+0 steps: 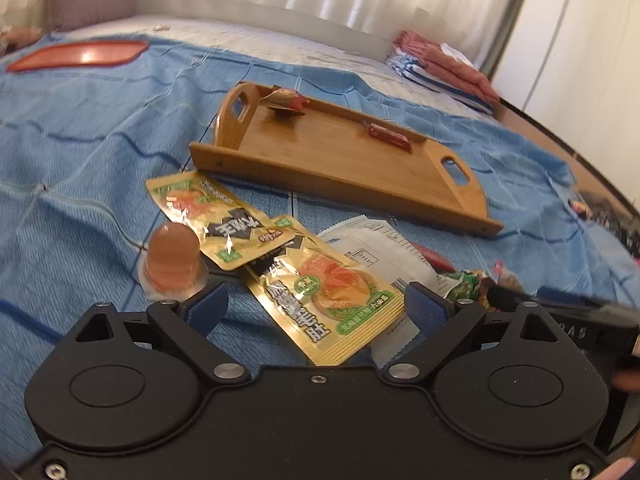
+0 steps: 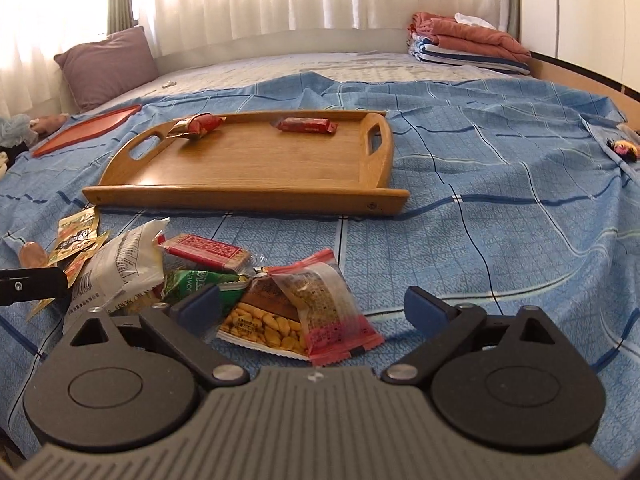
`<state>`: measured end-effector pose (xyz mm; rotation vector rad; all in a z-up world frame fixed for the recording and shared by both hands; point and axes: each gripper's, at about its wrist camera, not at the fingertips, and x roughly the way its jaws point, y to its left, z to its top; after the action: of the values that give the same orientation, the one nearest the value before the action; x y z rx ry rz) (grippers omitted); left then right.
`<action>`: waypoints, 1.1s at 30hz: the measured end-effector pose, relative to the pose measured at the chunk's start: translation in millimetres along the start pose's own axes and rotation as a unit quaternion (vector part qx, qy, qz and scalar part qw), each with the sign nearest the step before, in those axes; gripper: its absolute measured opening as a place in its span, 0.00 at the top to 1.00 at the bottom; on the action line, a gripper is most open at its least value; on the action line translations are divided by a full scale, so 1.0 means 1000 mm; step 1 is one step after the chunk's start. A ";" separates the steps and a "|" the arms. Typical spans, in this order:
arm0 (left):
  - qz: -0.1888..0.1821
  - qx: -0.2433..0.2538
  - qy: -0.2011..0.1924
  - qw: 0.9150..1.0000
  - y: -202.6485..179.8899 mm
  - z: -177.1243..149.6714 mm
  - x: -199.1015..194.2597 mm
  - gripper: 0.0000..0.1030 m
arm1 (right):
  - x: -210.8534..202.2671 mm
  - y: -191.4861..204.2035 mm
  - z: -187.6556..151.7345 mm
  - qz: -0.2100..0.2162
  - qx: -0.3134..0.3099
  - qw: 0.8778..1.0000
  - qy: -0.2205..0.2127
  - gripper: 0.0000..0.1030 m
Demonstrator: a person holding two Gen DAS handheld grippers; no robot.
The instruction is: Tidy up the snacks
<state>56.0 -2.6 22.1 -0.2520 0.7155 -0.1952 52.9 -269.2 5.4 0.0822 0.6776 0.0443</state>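
Both wide open, left hand-held gripper [image 1: 316, 306] over gold packet [image 1: 326, 290], right hand-held gripper [image 2: 312, 306] over peanut packet [image 2: 264, 326]: risks pinching overlapping neighbours too.

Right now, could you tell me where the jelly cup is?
In the left wrist view, the jelly cup sits on the blue sheet at lower left, touching the left tip of the left tongs, beside two yellow packets.

The white packet [image 1: 384, 256] is mostly buried under the gold sachet [image 1: 332, 292], and the green bag [image 1: 464, 286] barely peeks out. Print on the sachets is too smeared to read. The red tray [image 2: 86, 130] is hard to make out, and the left edge clips the orange jelly cup [image 2: 32, 254].
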 end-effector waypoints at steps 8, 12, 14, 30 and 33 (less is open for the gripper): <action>0.006 -0.049 -0.011 0.999 0.001 0.001 0.015 0.22 | 0.005 -0.010 -0.004 -0.003 0.027 1.000 -0.004 0.14; 0.019 -0.062 -0.016 0.998 0.003 0.002 0.022 0.25 | 0.008 -0.013 -0.004 0.003 0.035 0.999 -0.003 0.15; 0.025 -0.070 -0.015 0.997 0.005 0.001 0.025 0.28 | 0.010 -0.013 -0.004 0.005 0.036 0.999 -0.002 0.17; 0.032 0.003 -0.006 0.999 0.014 -0.007 0.011 0.50 | 0.012 -0.008 -0.005 0.020 0.031 0.999 -0.004 0.23; 0.057 0.027 -0.008 0.998 0.013 -0.009 0.011 0.47 | 0.012 -0.008 -0.005 0.020 0.031 0.999 -0.005 0.23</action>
<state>59.1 5.2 5.4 -0.1600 0.7055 -0.1046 58.9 -276.0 -6.7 0.1559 0.6682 0.0604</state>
